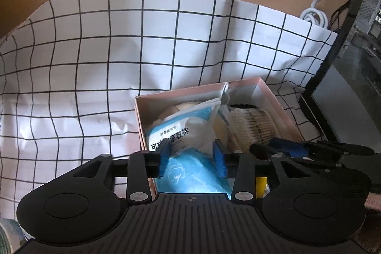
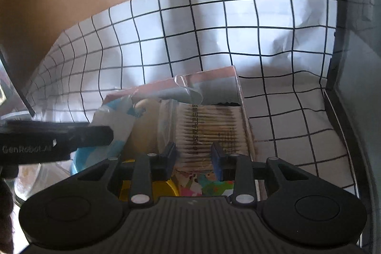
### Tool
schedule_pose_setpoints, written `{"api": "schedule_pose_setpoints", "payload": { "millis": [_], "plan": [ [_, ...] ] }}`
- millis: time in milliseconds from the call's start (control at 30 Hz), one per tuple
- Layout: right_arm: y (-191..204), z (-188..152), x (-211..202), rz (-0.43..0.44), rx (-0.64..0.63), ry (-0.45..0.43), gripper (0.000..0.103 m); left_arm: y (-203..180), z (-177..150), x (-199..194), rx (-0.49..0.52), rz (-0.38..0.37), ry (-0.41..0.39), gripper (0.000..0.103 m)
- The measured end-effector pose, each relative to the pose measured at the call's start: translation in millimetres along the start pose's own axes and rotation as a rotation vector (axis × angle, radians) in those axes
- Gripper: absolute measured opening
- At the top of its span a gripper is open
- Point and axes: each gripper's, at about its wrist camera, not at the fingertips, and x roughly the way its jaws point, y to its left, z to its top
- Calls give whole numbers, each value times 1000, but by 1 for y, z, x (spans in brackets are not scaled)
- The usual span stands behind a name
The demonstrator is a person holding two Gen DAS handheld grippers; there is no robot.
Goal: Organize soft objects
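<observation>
Left tongs [image 1: 192,154] clench the blue cotton-pad bag [image 1: 181,135] (right tongs [image 2: 194,156] released) over the pink box [image 1: 273,99].

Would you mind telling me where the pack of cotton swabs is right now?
The pack of cotton swabs lies inside the pink box, on its right side, beside the blue cotton-pad bag; in the right wrist view it sits just ahead of the right gripper.

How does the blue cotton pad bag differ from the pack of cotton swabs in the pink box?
The cotton pad bag is blue and white, crumpled, sticking up; the cotton swab pack is clear, showing tidy rows of sticks, lying flat. The bag sits left, the swabs right. Both are in the pink box.
</observation>
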Motion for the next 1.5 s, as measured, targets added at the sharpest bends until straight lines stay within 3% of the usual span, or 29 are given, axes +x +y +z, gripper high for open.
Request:
{"api": "schedule_pose_setpoints", "payload": {
  "millis": [133, 167, 233, 400, 533, 633, 733, 833, 933, 1100, 1267, 1500],
  "plan": [
    [0, 0, -18, 32, 18, 6, 34, 3, 4, -2, -26, -34, 4, 56],
    [0, 0, -28, 35, 24, -8, 37, 7, 4, -6, -44, -55, -2, 55],
    [1, 0, -51, 33, 32, -58, 55, 15, 1, -20, -92, -109, -30, 54],
    [17, -6, -94, -23, 7, -139, 64, 17, -11, -67, -79, -133, -142, 54],
    [34, -31, -116, -56, -26, -146, 68, 14, -51, -107, -50, -151, -259, 54],
    [48, -61, -127, -62, -85, -143, 74, 24, -98, -124, -48, -138, -294, 54],
    [56, -91, -129, -52, -137, -114, 75, 26, -150, -129, -46, -72, -287, 54],
    [55, -117, -116, -3, -222, -48, 77, 25, -193, -122, -64, 42, -265, 54],
    [51, -136, -98, 39, -306, 19, 77, 24, -222, -110, -163, 153, -232, 54],
    [40, -151, -78, 73, -366, 82, 79, 6, -237, -87, -210, 231, -200, 54],
    [30, -152, -69, 32, -399, 45, 102, -14, -246, -77, -237, 271, -245, 61],
    [20, -143, -64, 26, -379, 25, 103, -35, -250, -71, -249, 369, -277, 65]
  ]
}}
